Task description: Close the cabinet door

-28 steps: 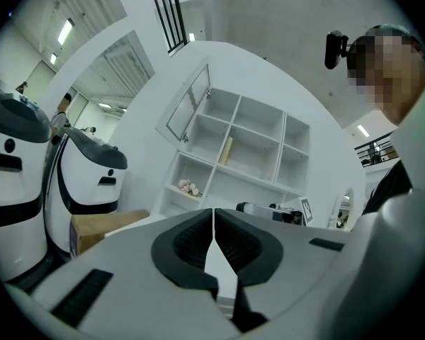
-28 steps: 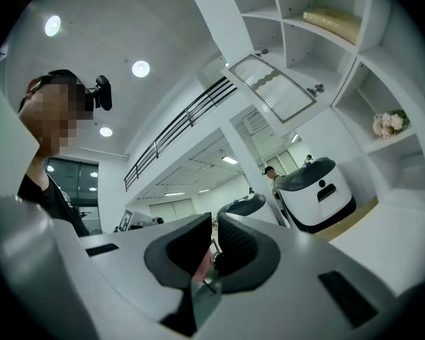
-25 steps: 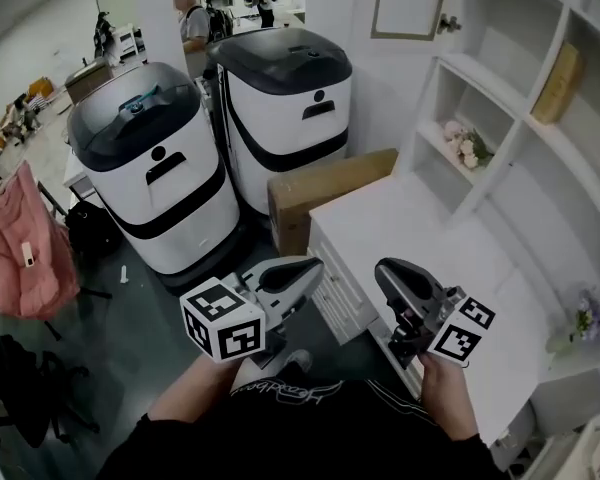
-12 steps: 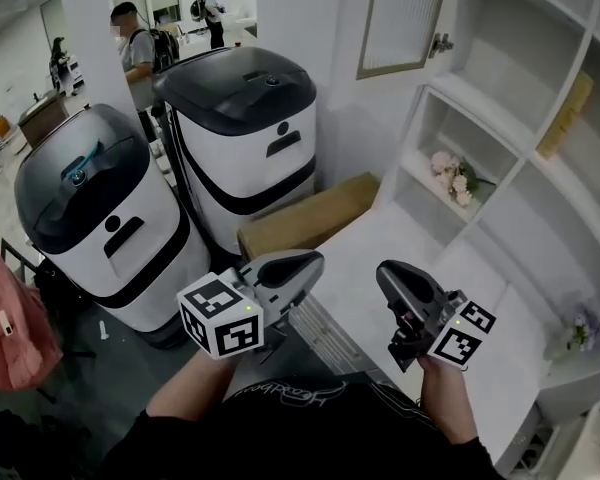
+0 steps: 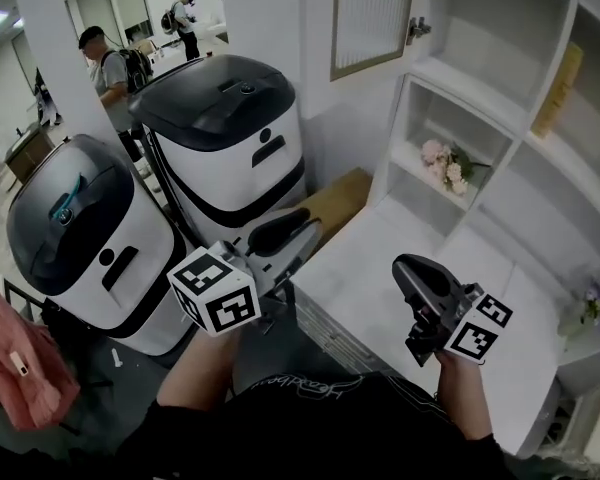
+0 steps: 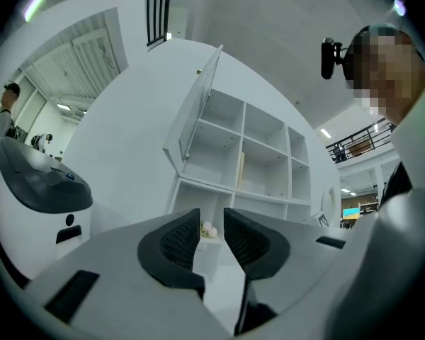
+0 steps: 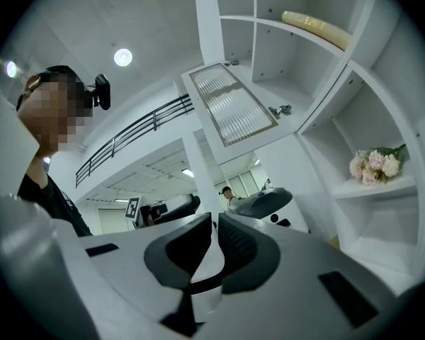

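Cabinet door juts open, well above left gripper, fingers opening on nothing, and right gripper, fingers together.

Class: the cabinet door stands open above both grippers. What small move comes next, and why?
Probably lift the left gripper toward the cabinet door: it hangs open above, untouched, and that gripper's fingers, now opening, hold nothing.

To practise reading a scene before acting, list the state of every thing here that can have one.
cabinet door: open, swung wide.
left gripper: jaws opening, nothing between them.
right gripper: jaws together but for a slit, empty.
near machine lid: down.
far machine lid: down.
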Available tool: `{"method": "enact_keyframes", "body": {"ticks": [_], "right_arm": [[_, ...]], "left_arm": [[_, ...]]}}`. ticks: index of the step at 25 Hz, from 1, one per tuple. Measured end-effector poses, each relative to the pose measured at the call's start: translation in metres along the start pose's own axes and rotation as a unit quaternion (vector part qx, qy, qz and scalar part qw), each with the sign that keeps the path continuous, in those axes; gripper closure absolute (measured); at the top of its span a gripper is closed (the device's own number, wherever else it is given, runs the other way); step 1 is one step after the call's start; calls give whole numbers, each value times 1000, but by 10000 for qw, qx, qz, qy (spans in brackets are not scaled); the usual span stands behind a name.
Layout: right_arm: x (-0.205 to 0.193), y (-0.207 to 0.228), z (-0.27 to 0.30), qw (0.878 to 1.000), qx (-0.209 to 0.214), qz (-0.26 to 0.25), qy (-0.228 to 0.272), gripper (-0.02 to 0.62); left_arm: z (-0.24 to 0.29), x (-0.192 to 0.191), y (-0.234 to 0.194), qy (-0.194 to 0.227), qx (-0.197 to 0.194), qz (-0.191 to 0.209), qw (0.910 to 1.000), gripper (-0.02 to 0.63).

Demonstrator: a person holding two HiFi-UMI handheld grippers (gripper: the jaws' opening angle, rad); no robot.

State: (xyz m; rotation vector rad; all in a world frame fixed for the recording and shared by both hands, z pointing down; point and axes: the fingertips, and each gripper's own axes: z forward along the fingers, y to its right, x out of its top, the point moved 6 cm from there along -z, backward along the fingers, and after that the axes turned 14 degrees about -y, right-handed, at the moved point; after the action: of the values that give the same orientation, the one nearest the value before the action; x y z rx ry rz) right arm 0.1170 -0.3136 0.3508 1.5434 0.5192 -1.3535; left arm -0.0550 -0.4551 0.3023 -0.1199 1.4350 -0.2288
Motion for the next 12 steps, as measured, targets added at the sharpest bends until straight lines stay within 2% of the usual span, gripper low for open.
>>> {"method": "enact_keyframes", "body": {"ticks": [8, 12], "right_arm": [[4, 11, -3, 9999, -146, 4, 8, 539], [7, 13, -8, 9997, -238, 7, 32, 540]], "left_arm": [[5, 44, -34, 317, 353, 261, 9985, 432], [15, 67, -48, 388, 479, 650, 9960, 416]]}}
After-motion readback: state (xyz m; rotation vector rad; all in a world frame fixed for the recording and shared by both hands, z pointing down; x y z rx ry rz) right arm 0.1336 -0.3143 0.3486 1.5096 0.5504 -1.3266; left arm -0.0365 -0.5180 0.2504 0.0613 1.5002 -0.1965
